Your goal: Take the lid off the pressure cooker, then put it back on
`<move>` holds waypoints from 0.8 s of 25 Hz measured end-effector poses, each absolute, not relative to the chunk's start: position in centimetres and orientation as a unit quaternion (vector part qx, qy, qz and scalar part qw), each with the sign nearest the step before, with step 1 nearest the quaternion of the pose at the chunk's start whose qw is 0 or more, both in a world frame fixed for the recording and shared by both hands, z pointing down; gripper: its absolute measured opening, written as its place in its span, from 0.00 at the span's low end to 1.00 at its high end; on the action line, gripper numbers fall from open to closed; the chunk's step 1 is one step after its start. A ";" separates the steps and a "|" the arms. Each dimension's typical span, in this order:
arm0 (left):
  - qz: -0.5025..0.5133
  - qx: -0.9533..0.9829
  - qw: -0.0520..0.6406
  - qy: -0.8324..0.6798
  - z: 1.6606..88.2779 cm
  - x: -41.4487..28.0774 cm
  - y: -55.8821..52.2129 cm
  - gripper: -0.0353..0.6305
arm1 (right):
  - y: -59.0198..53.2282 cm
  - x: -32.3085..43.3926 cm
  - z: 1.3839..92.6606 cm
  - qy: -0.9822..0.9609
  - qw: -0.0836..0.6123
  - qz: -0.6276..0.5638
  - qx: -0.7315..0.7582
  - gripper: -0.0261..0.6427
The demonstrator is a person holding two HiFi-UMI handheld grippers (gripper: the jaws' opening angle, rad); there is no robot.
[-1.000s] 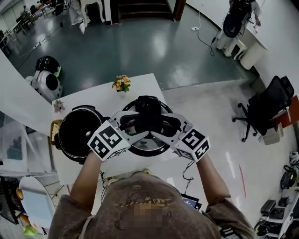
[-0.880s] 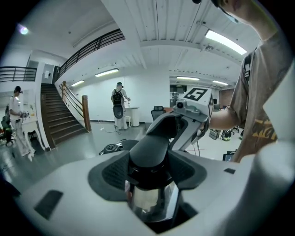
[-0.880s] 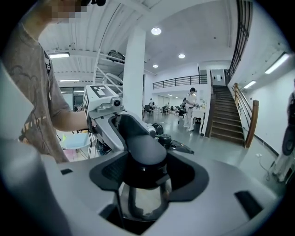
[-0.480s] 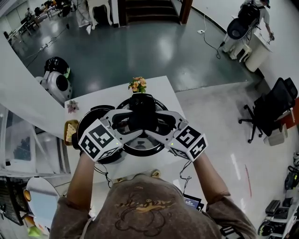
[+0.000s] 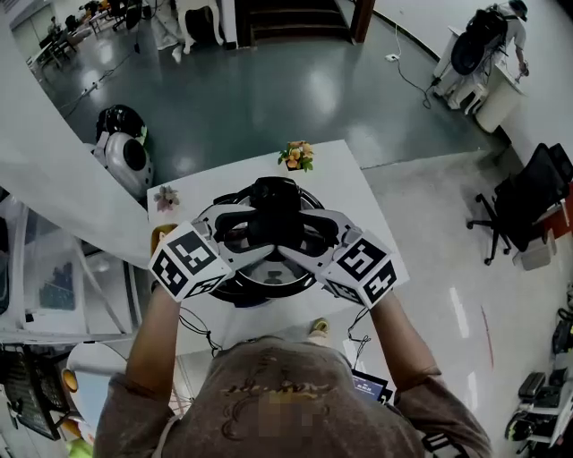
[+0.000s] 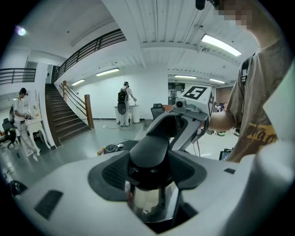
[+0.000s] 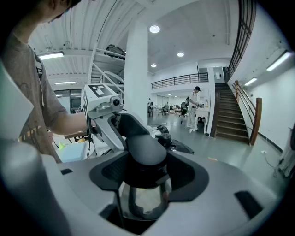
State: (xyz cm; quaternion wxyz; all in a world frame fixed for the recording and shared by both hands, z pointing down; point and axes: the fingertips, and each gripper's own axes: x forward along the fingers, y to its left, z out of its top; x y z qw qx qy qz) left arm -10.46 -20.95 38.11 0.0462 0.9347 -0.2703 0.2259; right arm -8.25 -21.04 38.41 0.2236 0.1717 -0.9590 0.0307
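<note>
Apparently mid-replacement, left gripper [image 5: 240, 240] and right gripper [image 5: 310, 240] both pinch the lid [image 5: 269, 286] by its handle [image 5: 275, 207] between their fingers, so next should come a level lowering and seating.

Black-handled steel lid [image 5: 271, 268], level, held aloft

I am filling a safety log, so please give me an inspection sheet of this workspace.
Surface: white table, standing on grey floor.
Job's things: lid gripped by its black handle; cooker pot not clearly seen under it.
Clutter: orange flowers; small pink flower; yellowish item, unclear.
Grippers: left gripper and right gripper both clamped on the handle.
Cables: thin cables at the table's near edge; another cable on the floor.
Surroundings: office chair; stairs; person at a far desk.
</note>
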 end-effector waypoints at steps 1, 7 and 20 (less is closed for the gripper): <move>0.225 0.936 0.047 -0.267 38.0 -10.7 -20.9 0.45 | -21.0 -8.5 38.3 -0.958 0.224 0.031 0.175 0.43; 0.219 0.946 0.043 -0.236 39.2 -15.9 -19.0 0.45 | -18.9 -13.8 39.4 -0.951 0.228 0.038 0.205 0.43; 0.204 0.961 0.032 -0.181 39.8 -17.8 -18.9 0.45 | -18.6 -15.6 40.0 -0.937 0.226 0.054 0.263 0.43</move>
